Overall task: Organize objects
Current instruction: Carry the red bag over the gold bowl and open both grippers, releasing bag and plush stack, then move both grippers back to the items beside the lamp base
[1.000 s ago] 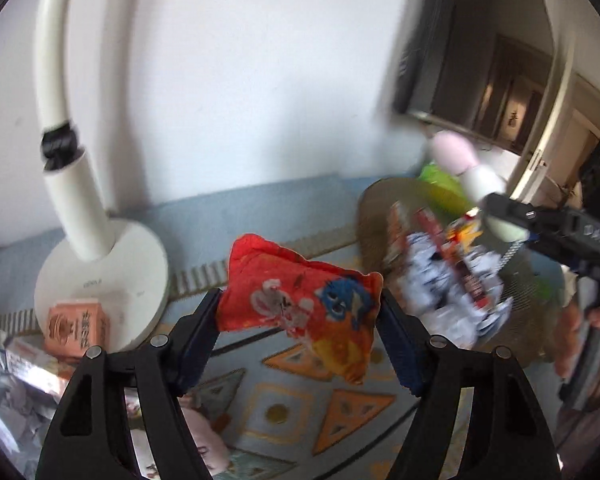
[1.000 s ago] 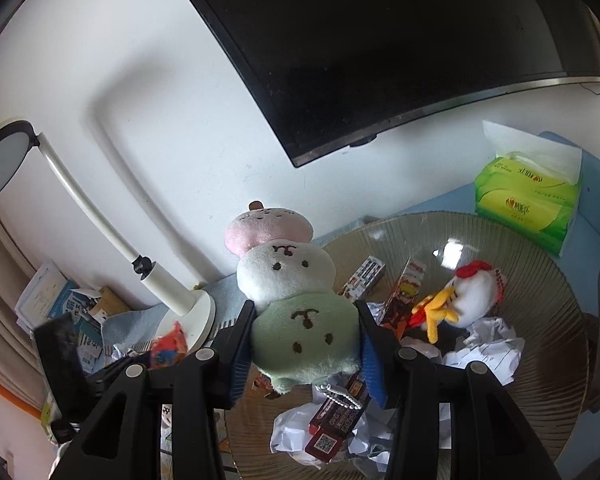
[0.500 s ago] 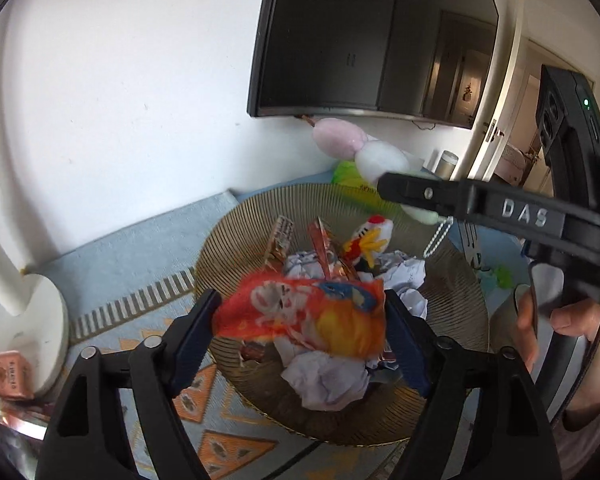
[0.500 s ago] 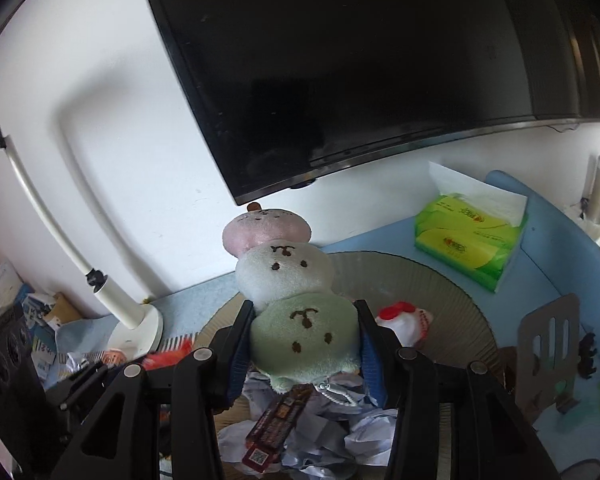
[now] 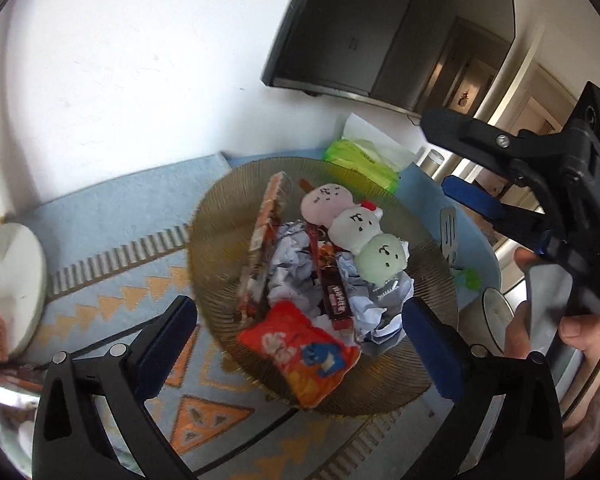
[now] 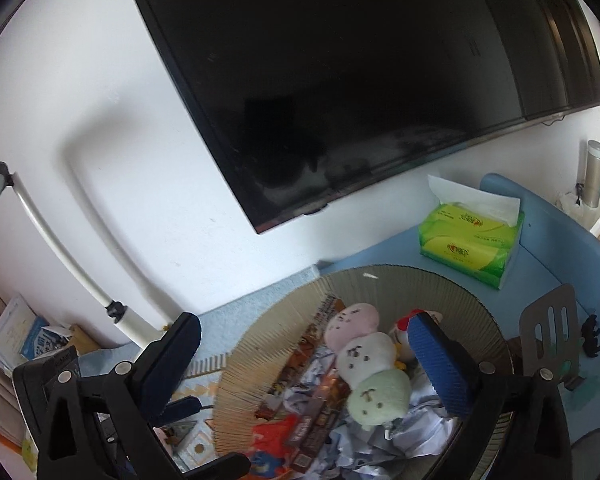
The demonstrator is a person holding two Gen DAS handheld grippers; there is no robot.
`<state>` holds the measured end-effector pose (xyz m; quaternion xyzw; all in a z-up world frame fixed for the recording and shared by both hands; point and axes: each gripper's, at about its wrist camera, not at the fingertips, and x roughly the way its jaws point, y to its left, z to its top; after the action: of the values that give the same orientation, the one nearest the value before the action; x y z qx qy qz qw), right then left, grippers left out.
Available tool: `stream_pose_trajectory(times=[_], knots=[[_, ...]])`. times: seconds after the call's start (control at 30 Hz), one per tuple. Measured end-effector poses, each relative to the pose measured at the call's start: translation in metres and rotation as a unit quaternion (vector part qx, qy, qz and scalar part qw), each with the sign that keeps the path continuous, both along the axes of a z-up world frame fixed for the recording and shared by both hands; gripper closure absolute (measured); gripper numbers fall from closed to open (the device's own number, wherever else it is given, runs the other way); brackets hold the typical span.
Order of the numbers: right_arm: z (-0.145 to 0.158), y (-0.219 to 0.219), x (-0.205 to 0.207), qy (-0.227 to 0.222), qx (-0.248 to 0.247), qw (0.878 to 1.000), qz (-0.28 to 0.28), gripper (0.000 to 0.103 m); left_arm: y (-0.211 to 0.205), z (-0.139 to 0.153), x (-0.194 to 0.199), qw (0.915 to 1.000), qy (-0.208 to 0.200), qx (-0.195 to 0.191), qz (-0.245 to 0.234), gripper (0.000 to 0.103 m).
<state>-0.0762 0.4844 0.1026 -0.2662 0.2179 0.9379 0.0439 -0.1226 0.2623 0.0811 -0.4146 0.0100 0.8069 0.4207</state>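
Two hand-held claws hover over a round, ribbed, gold-brown bowl (image 5: 216, 216) on a counter (image 6: 540, 240) with a pale blue surface and a patterned blue and orange mat (image 5: 148, 280).

The left claw (image 5: 300, 332) stands wide apart, its jaws having just been opening. Nothing is gripped. The red and orange snack packet (image 5: 300, 352) lies released between the jaws, on the bowl's rim at 6 o'clock, partly overhanging the edge.

The right claw (image 6: 304, 360) is also spread wide, its jaws having just been opening, and it holds nothing. Below it, the plush toy (image 6: 364, 368), made of three balls, pink, white and green, lies in the bowl on crumpled white paper (image 5: 288, 264), running from centre towards 4 o'clock in the right wrist view. A small white plush chicken with a red comb (image 6: 404, 328) peeks out just beside it.

The bowl also holds long snack boxes (image 5: 266, 240) and a dark wrapped bar (image 5: 336, 296).

Beyond the bowl at 1 o'clock sits a green tissue pack (image 6: 468, 240). A black television (image 6: 360, 80) hangs on the white wall. A white desk lamp (image 6: 60, 248) stands at 9 o'clock. A grey slotted spatula (image 6: 548, 328) lies at 3 o'clock.
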Motion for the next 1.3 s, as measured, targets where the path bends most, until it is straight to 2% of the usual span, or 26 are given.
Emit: stream_pose_trajectory(times=[0.1, 0.2, 0.4, 0.5, 0.63, 0.8, 0.93, 1.0, 1.13, 1.23, 1.3], knots=[[0.012, -0.019, 0.003, 0.013, -0.003, 1.0, 0.015, 0.0, -0.022, 0.007, 0.002, 0.9994, 0.019, -0.017, 0.022, 0.001], [0.018, -0.045, 0.004, 0.02, -0.003, 0.999, 0.036, 0.0, -0.055, 0.011, -0.001, 0.9985, 0.017, -0.023, 0.048, 0.001], [0.009, -0.107, 0.002, 0.006, 0.003, 0.996, 0.094, 0.0, -0.141, 0.007, -0.005, 0.9896, 0.023, -0.047, 0.134, 0.001], [-0.007, -0.135, 0.002, -0.01, 0.007, 0.993, 0.12, 0.0, -0.192, -0.006, -0.004, 0.9783, 0.03, -0.079, 0.189, 0.001], [-0.043, -0.171, 0.004, -0.044, 0.01, 0.988, 0.146, 0.0, -0.249, -0.032, -0.003, 0.9631, 0.021, -0.108, 0.246, 0.001], [-0.102, -0.198, -0.001, -0.097, -0.004, 0.982, 0.164, 0.0, -0.306, -0.065, 0.004, 0.9517, -0.001, -0.112, 0.286, 0.001], [-0.14, -0.216, -0.011, -0.128, -0.042, 0.977, 0.168, 0.0, -0.326, -0.079, -0.002, 0.9474, -0.006, -0.113, 0.299, 0.001], [-0.15, -0.225, -0.016, -0.128, -0.038, 0.976, 0.17, 0.0, -0.326, -0.081, -0.007, 0.9488, 0.002, -0.111, 0.296, 0.001], [-0.154, -0.247, -0.033, -0.122, -0.021, 0.975, 0.183, 0.0, -0.319, -0.084, -0.025, 0.9494, 0.018, -0.114, 0.292, 0.001], [-0.156, -0.257, -0.05, -0.123, -0.02, 0.974, 0.189, 0.0, -0.316, -0.088, -0.038, 0.9481, 0.013, -0.115, 0.296, 0.001], [-0.158, -0.264, -0.058, -0.116, 0.002, 0.975, 0.187, 0.0, -0.316, -0.094, -0.044, 0.946, 0.009, -0.116, 0.303, 0.001]])
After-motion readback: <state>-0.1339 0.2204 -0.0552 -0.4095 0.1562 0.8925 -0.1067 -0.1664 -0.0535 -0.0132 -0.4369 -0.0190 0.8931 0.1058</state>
